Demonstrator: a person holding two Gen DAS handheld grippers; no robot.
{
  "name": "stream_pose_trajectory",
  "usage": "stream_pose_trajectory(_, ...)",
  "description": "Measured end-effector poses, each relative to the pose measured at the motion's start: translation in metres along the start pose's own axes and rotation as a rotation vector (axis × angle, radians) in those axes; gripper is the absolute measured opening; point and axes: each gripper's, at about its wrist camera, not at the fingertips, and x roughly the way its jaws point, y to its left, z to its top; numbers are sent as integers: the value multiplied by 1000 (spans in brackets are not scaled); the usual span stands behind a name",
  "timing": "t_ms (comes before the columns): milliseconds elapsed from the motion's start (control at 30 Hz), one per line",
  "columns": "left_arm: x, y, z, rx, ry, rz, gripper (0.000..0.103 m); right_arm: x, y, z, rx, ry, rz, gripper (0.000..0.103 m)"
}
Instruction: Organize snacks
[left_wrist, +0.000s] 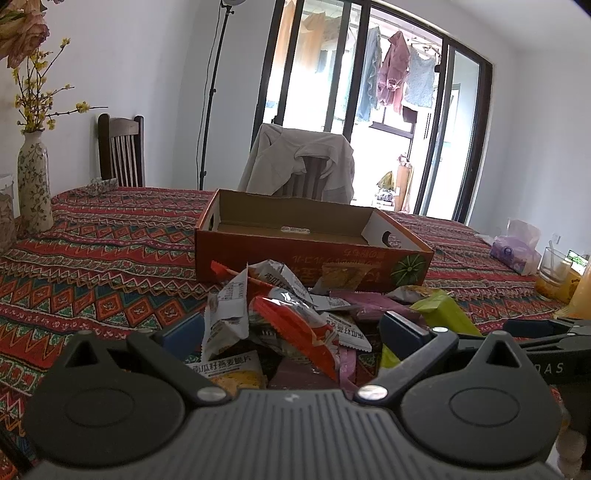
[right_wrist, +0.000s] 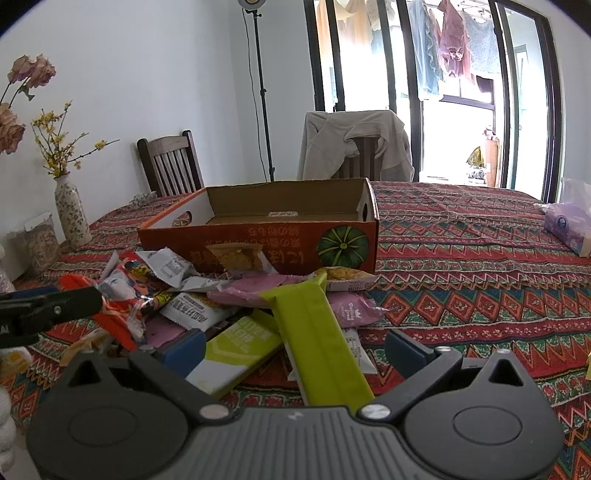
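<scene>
We see a pile of snack packets (left_wrist: 295, 317) heaped on the patterned tablecloth (left_wrist: 110, 251), touching the near side of an open orange cardboard box (left_wrist: 310, 254) w/ a green pumpkin printed on its near wall. Box interior looks empty apart from a small tag on the floor. Left gripper (left_wrist: 291, 332) sits low over the near-left part of the pile, jaws spread wide, nothing clamped; an orange-and-white wrapper (left_wrist: 295, 332) and a grey-white packet (left_wrist: 227, 314) poke up between the blue pads (left_wrist: 181, 332). Right gripper (right_wrist: 295, 345) is at the pile's near-right edge, jaws also wide apart, gripping nothing; a long lime-green bar (right_wrist: 317, 339) lies between the pads, running from near us toward the box, w/ a second lime-and-white bar (right_wrist: 236, 350) just left of it. Pink packets (right_wrist: 347, 306) lie under and beside the green bar. In the right view the left gripper's finger enters from the left. Far left: floral vase (right_wrist: 72, 214) w/ yellow sprigs. Far side: wooden chair (right_wrist: 170, 166) and another chair draped w/ a beige jacket (right_wrist: 354, 144). Tissue pack (right_wrist: 569, 225) at far right.
</scene>
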Motion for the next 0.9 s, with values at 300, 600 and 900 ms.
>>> stream_pose_trajectory(300,0,-1,-1,0,1,4,103,0,-1,1,1,-1,-1,103)
stream_pose_trajectory(600,1,0,-2,-4,5,5,103,1,-1,0,-2,3,-7,103)
stream_pose_trajectory(900,4,0,-3,-6,14,11,103,7,-12,-5,18,22,-41,102)
